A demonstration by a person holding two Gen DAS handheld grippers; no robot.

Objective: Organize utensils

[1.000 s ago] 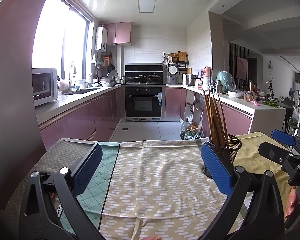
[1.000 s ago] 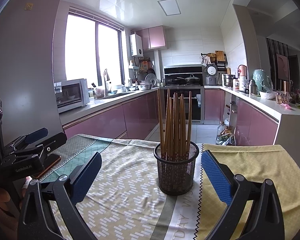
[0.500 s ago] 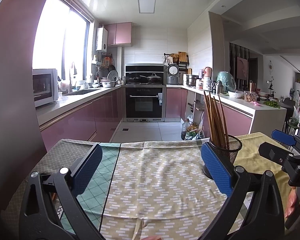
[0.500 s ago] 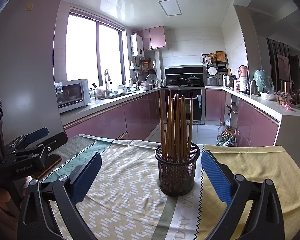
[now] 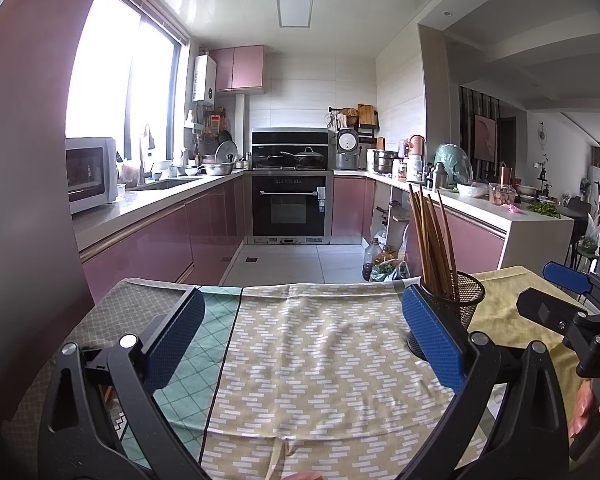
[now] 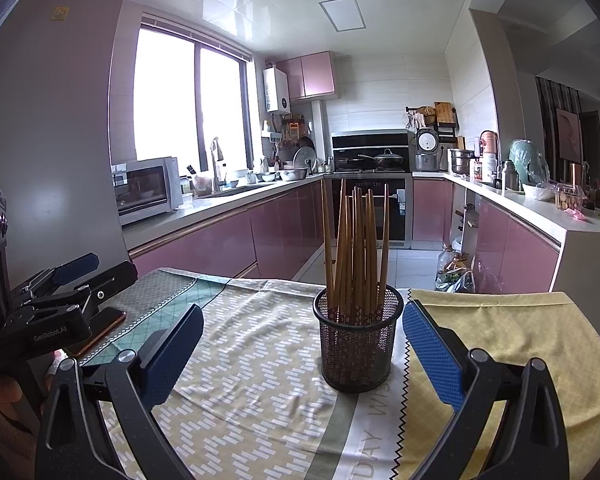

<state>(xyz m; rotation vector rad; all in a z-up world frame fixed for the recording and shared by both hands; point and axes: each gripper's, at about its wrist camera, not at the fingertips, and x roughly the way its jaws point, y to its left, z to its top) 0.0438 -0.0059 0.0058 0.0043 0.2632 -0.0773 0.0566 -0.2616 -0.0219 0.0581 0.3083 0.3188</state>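
Both grippers wide, empty: left gripper [image 5: 300, 332]; right gripper [image 6: 302, 344] facing mesh cup [image 6: 358, 340] of chopsticks [image 6: 356, 248] upright on tablecloth [image 6: 260, 360]; risk: finger clips rim, cup tips, chopsticks spill.

- A white microwave [image 6: 146, 190] stands on the left kitchen surface [image 6: 220, 210].
- A black built-in oven [image 5: 289, 205] is at the far wall, with a pan [image 5: 308, 156] on the stove above it.
- A white rice cooker [image 6: 427, 155] stands right of the stove.
- A phone [image 6: 100, 330] lies on the patterned cloths [image 6: 260, 360].
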